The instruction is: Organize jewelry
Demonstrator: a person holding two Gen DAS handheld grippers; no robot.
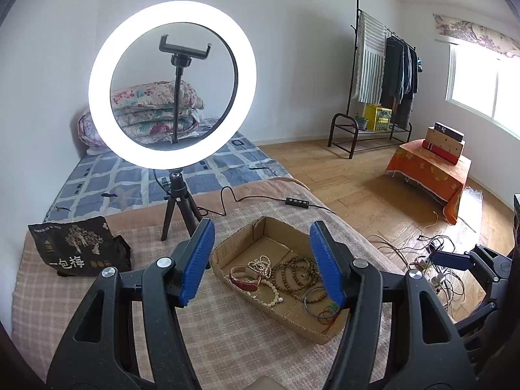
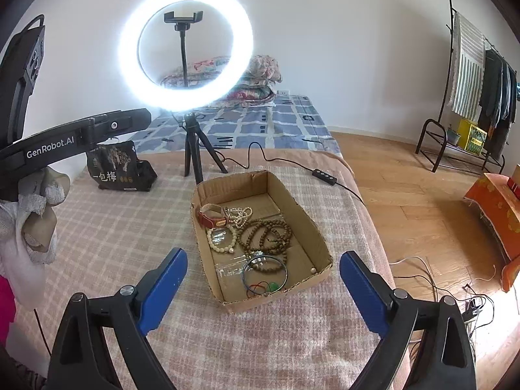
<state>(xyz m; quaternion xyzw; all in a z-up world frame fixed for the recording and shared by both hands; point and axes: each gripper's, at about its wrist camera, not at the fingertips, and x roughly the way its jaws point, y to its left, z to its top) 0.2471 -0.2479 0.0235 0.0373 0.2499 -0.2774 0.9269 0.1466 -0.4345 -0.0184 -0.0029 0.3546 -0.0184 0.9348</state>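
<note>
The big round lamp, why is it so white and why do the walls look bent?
In the left wrist view the ring light glares so bright its surface washes out plain white; the window is washed out too. In the right wrist view the light's edge looks fuzzy. Both views bend the room at their edges, with dark corners; the cardboard tray stays sharp.

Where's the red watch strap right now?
In the right wrist view, the red watch strap lies in the cardboard box's far-left corner, beside the white beads.

left tool (image 1: 261, 260) agape, right tool (image 2: 263, 287) wide, empty
</note>
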